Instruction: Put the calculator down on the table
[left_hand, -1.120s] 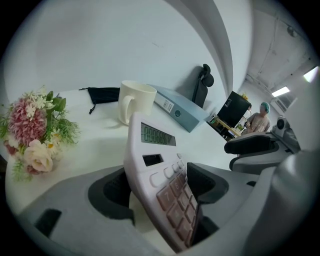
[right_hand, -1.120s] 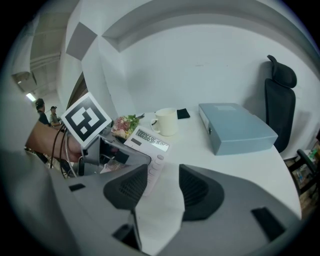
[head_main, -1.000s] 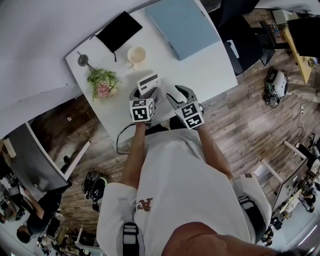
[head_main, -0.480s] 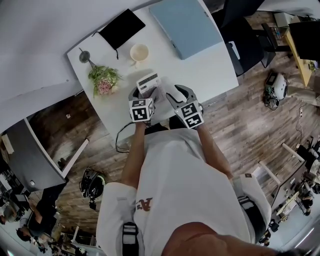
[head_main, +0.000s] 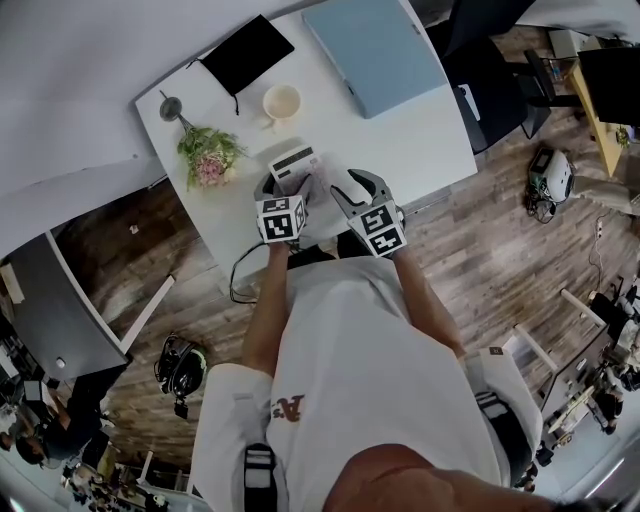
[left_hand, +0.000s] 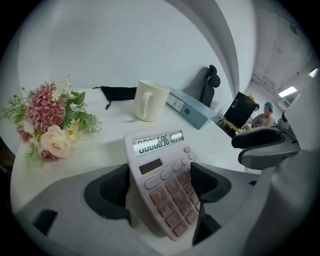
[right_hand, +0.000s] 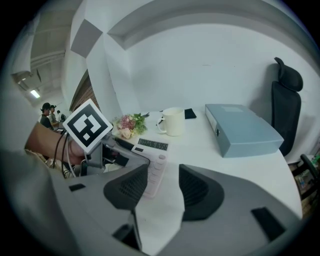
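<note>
L tool (left_hand: 161, 184) just spread wider round pink calc (left_hand: 158, 150), digits showing; R tool (right_hand: 163, 188) gaping.

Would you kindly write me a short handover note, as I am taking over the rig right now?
Left claw: jaws have just been opening and now stand wide, with the pale pink desk calculator between them, pads off it.
Right claw: open, empty, alongside.
Calculator: seems to lie flat on the white table.
Done: set down and released.
Left: draw the left claw back clear of it.
</note>
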